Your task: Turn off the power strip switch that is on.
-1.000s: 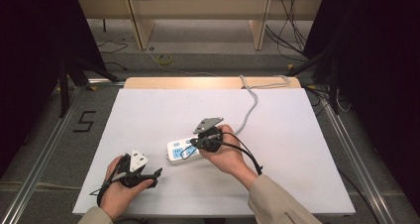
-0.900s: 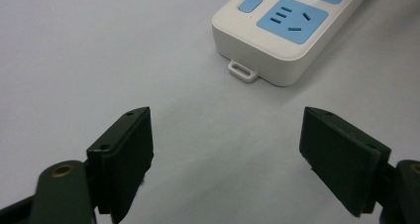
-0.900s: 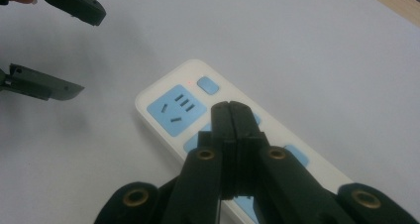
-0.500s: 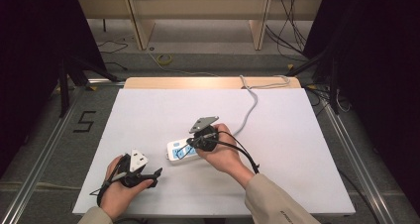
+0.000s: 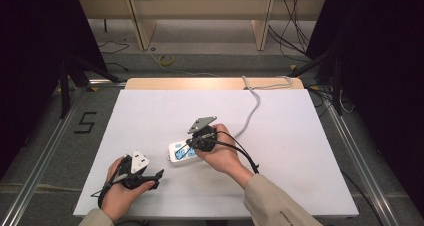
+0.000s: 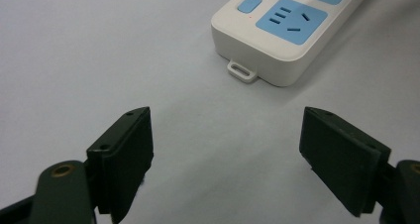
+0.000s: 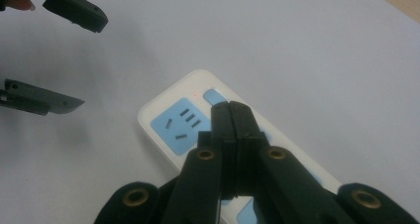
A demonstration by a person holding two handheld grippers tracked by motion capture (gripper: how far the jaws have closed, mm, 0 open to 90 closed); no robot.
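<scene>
While the right gripper hovers with its jaws pressed flat together and nothing between them, its tip sits right over the small blue switch at the near end of the power strip, so the step in hand looks like pressing that switch. To do it well, the closed tip should come straight down on the middle of the button, not on the socket beside it, and push only hard enough to click, since the strip lies loose on the white table and could slide or tip if pushed at an angle. A tiny red light shows just beside the switch, which may be worth watching as a sign of whether the press takes. Nearest the person, the left gripper rests low on the table with its jaws spread wide, holding and touching nothing; it points toward the strip's end and could steady it if needed. Farther off, the strip lies near the middle of the table, and its grey cord runs away to the far edge.
</scene>
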